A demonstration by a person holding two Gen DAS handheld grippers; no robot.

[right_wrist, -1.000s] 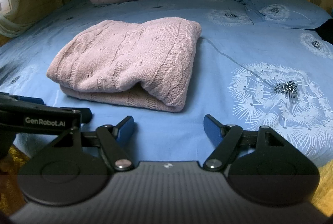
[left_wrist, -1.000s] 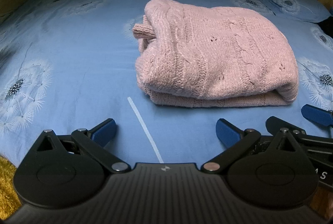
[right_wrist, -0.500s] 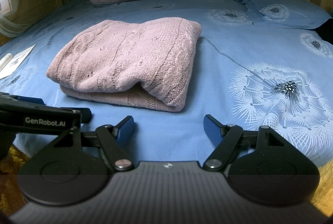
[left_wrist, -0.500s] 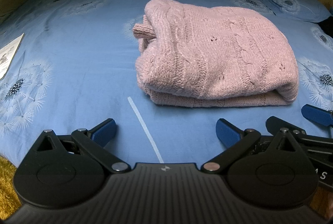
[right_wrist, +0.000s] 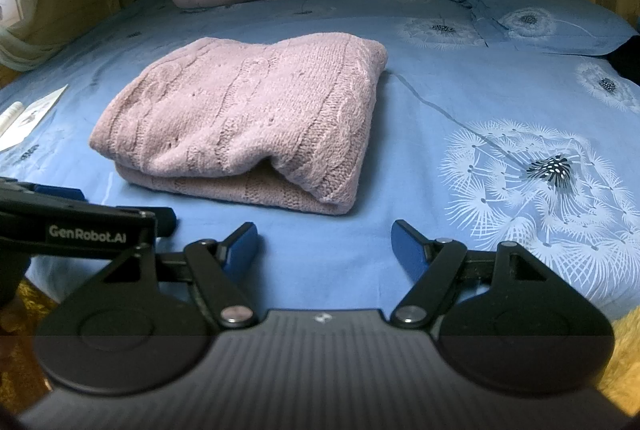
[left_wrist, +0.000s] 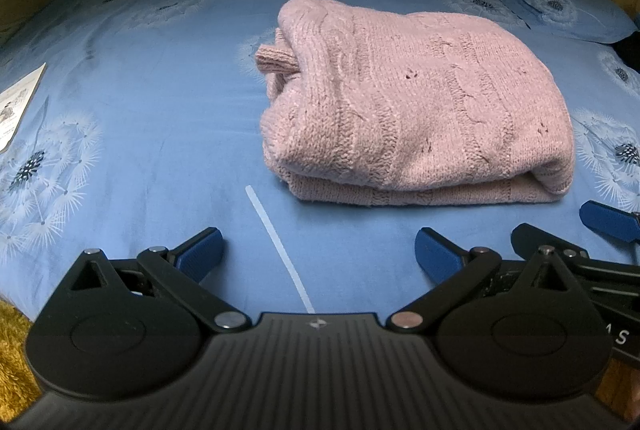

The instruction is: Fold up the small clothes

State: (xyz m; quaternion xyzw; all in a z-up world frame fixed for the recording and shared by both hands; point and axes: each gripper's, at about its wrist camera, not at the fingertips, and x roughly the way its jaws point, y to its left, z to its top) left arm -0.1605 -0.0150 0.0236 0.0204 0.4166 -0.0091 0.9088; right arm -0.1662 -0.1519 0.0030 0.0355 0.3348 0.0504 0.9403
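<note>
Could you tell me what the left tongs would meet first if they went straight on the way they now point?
Probably the blue bedsheet just short of the folded pink sweater: the open left tongs tilt downward, bare sheet ahead. Depth is unclear, so the sweater's near edge might come first.

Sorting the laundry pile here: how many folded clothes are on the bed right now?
1: a pink knitted sweater lies folded on the blue bedsheet, just ahead of both open grippers. Dark fabric by the far pillow may be more clothing; I cannot tell.

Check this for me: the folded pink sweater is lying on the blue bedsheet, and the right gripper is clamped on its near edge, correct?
Not quite. The pink sweater does lie folded on the blue bedsheet, but the right gripper is open and short of it, as the right wrist view shows.
</note>
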